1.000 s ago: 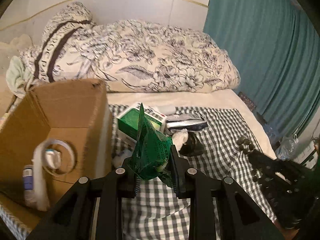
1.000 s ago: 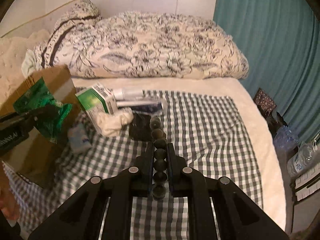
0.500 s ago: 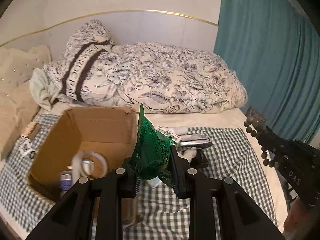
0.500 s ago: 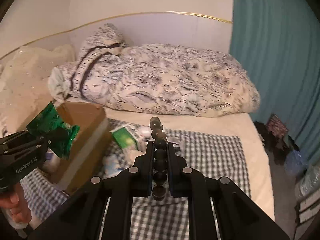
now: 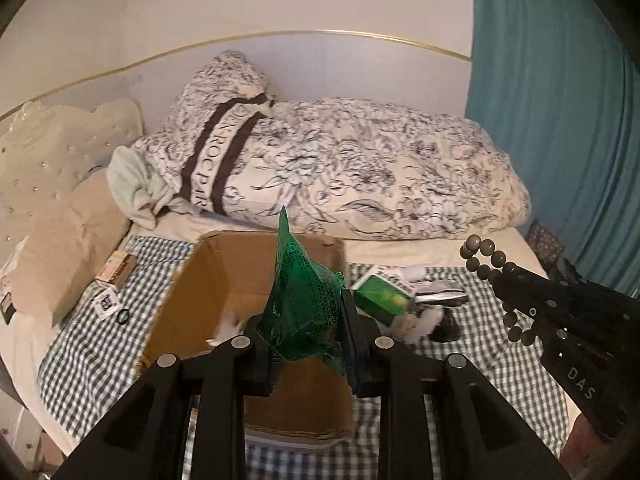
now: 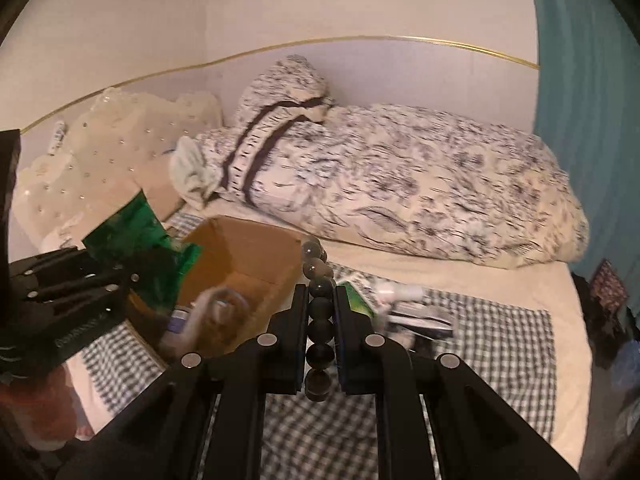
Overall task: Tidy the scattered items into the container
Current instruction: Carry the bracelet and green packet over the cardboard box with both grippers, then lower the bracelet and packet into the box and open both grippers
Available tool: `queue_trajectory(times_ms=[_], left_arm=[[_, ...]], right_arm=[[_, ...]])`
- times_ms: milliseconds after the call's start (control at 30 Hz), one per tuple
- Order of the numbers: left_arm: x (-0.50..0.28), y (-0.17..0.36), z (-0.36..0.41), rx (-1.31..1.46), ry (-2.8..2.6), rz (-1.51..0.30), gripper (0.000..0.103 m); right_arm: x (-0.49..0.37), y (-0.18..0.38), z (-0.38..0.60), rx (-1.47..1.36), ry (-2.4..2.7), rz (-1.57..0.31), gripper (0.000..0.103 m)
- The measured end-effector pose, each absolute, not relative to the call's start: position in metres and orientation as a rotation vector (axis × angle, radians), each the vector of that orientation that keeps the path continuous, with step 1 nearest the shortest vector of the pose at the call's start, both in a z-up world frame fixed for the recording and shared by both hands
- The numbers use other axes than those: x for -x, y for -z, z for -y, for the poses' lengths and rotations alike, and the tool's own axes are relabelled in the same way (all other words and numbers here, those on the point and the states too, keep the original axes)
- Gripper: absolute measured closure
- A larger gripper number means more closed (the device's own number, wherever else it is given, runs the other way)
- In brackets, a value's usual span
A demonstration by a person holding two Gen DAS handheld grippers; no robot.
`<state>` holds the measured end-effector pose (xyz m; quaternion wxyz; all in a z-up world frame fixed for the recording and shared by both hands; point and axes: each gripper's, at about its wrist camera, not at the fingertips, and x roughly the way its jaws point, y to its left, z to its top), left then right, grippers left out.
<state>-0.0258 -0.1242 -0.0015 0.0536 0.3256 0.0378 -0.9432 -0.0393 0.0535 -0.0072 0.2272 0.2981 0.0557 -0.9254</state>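
Left gripper (image 5: 306, 320) clamped on a crumpled green packet (image 5: 302, 300), packet's long axis pointing up-frame. Cardboard box (image 5: 208, 292) sits directly behind and below it, center-left of the left wrist view, open mouth facing up. Right gripper (image 6: 320, 320) pinched nearly shut on a dark bead bracelet (image 6: 320, 308), strand running along the fingers; in its view the box (image 6: 240, 252) lies left of center. Left looks nearer the opening, so its packet likely drops first. More clutter, including a green carton (image 5: 382, 294), is on the checked cloth (image 5: 472, 344) right of the box.

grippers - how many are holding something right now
2: the left gripper clamps a green packet above the cardboard box; the right gripper clamps a bead string.
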Motion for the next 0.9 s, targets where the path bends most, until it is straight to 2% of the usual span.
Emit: queue_trajectory(times_ms=[400,900], left_arm=[[0.036,0.017,0.176,-1.027,2.773,-0.145,0.078],[0.069,0.080,0.210,-1.180,2.673,-0.199,0.078]], right_arm=[[0.059,0.026,0.005,-0.867,2.372,-0.143,0.092],[0.100,0.073,0.070,-0.979,2.265,-0.221,0.092]])
